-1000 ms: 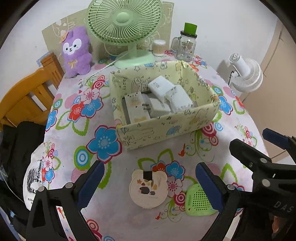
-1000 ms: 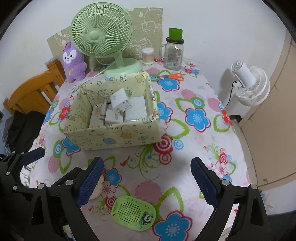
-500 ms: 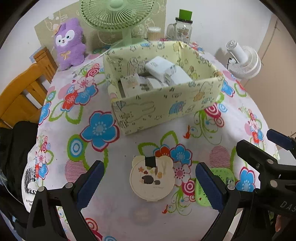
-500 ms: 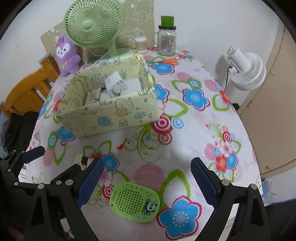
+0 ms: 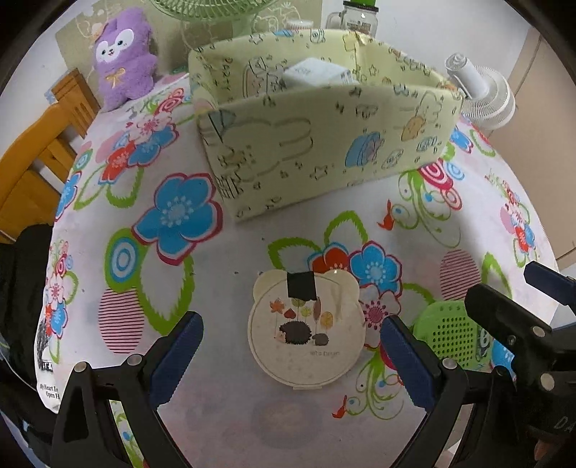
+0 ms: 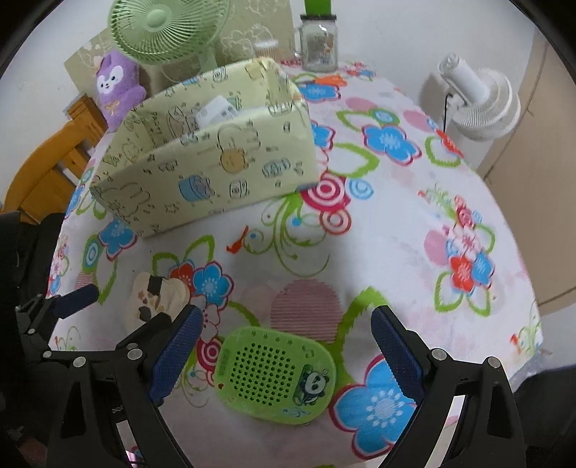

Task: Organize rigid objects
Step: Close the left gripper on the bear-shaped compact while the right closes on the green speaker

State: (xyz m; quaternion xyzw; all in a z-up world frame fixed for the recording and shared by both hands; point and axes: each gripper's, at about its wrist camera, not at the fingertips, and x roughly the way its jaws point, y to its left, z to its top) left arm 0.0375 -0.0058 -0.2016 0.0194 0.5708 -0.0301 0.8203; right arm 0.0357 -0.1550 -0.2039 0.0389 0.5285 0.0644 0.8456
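A cream bear-eared round case (image 5: 306, 331) with a hedgehog picture lies flat on the flowered tablecloth, right between my open left gripper (image 5: 291, 363) fingers. It also shows in the right wrist view (image 6: 154, 298). A green perforated oval case (image 6: 277, 370) with a panda lies between my open right gripper (image 6: 284, 356) fingers, and shows in the left wrist view (image 5: 450, 334). A pale yellow patterned box (image 5: 324, 144) holding white adapters (image 5: 313, 73) stands beyond both cases; it shows in the right wrist view (image 6: 216, 169) too.
A green desk fan (image 6: 162, 32), a purple plush (image 5: 124, 57), a glass jar (image 6: 318, 39) and a cotton swab tub stand at the table's back. A white floor fan (image 6: 475, 104) stands off the right edge. A wooden chair (image 5: 32, 158) is at left.
Both grippers have come down and forward toward the table. The bear case now sits between the left fingers and the green case between the right fingers. Both stay open.
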